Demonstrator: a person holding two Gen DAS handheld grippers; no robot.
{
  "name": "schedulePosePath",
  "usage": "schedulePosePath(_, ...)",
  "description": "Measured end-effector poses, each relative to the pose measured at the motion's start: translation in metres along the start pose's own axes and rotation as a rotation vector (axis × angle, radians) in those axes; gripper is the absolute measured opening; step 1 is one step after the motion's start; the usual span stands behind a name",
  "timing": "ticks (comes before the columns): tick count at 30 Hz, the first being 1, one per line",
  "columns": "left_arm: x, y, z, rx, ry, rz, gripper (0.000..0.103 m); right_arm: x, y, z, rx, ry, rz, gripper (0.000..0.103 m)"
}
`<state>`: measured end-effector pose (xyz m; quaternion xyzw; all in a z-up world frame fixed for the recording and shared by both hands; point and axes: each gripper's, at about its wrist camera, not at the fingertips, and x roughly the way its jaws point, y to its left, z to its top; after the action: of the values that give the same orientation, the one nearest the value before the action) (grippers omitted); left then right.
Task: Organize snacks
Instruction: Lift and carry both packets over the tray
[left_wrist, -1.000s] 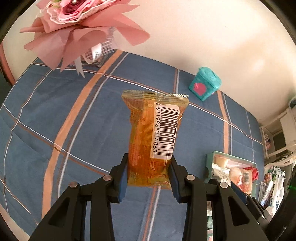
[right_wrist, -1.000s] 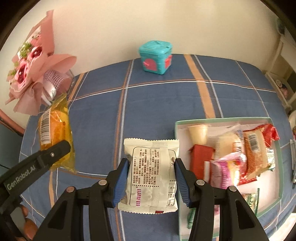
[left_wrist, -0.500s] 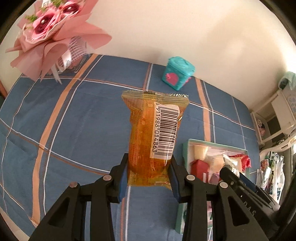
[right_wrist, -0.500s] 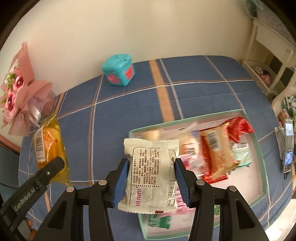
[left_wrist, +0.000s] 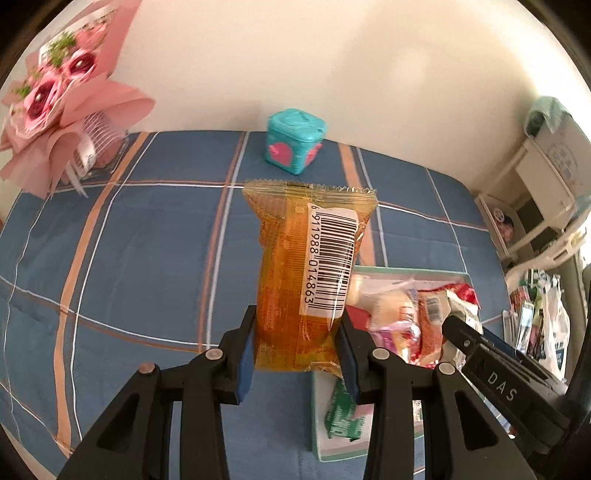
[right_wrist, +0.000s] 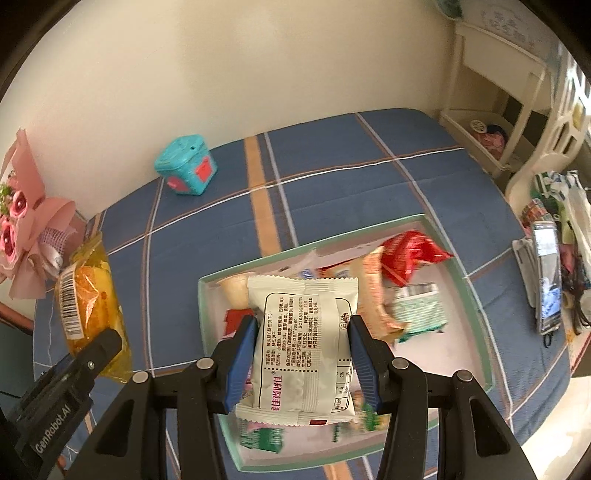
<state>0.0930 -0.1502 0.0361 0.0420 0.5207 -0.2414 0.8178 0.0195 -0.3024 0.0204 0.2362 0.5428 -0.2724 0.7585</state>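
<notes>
A: What do I have on the left?

B: My left gripper (left_wrist: 297, 354) is clamped on the lower end of the orange snack packet (left_wrist: 310, 273). Its long axis runs straight out along the fingers (left_wrist: 244, 360), crimped top edge pointing away from me toward the teal box (left_wrist: 295, 140) by the wall, barcode label facing the camera. It hangs above the blue plaid surface (left_wrist: 140, 240), just left of the snack tray (left_wrist: 325, 448). The pink bouquet (left_wrist: 59, 110) sits far left.

A: And the right side?

B: My right gripper (right_wrist: 301, 356) grips the white snack packet (right_wrist: 303, 343) by its two long sides. That packet also lies lengthwise along the fingers (right_wrist: 364, 356), serrated top edge pointing forward, printed back panel up. It is held over the near-left part of the tray, above the loose snacks; the red packet (right_wrist: 410, 254) lies toward the tray's far side, the green packet (right_wrist: 417, 308) beside it. Whether the white packet touches anything beneath, I cannot tell
</notes>
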Motion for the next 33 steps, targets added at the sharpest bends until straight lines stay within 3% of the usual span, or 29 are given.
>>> schedulePosePath(21, 0.003, -0.094, -0.042, 0.223, 0.03, 0.027, 0.041, -0.007, -0.071, -0.021, 0.056, 0.018, -0.055, 0.053)
schedulePosePath(33, 0.026, -0.129, -0.073, 0.298, 0.09, 0.044, 0.041, 0.015, -0.104, -0.03, 0.075, 0.096, -0.079, 0.053)
